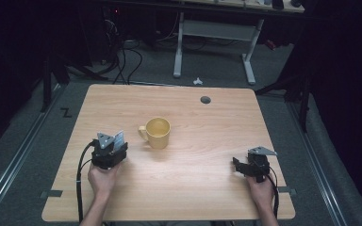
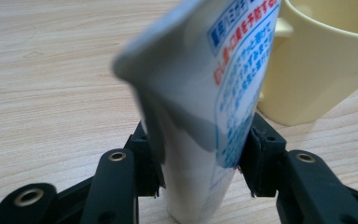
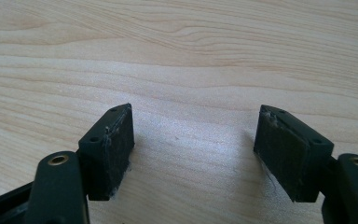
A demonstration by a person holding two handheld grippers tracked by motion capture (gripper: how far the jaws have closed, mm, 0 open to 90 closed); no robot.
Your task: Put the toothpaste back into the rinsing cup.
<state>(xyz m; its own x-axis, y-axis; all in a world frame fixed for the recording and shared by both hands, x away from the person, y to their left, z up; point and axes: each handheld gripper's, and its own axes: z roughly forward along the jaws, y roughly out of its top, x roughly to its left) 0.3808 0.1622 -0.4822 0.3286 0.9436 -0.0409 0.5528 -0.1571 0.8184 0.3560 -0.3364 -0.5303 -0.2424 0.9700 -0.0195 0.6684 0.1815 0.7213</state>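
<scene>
The left tongs (image 1: pixel 117 141) sit at about 8 o'clock on the bench (image 1: pixel 202 197), held in the left hand (image 1: pixel 102 180). Their jaws are clamped on a white tube (image 2: pixel 200 116) with blue and red print. In the left gripper view both pads press the tube's sides, and the tube rises steeply from between them, tilted toward 1 o'clock. Its lower end reaches the bench surface at the bottom of that view.

A yellow mug (image 1: pixel 156 132) stands upright near the bench centre, at about 2 o'clock from the left tongs and near them. Its handle points toward 9 o'clock in the high view. In the left gripper view the mug stands just behind the tube; contact between them cannot be determined.

The right tongs (image 1: pixel 237 165) sit at about 4 o'clock on the bench, held in the right hand (image 1: pixel 262 190), well apart from the mug. Their jaws stand wide, with bare wood between the pads (image 3: pixel 109 149).
</scene>
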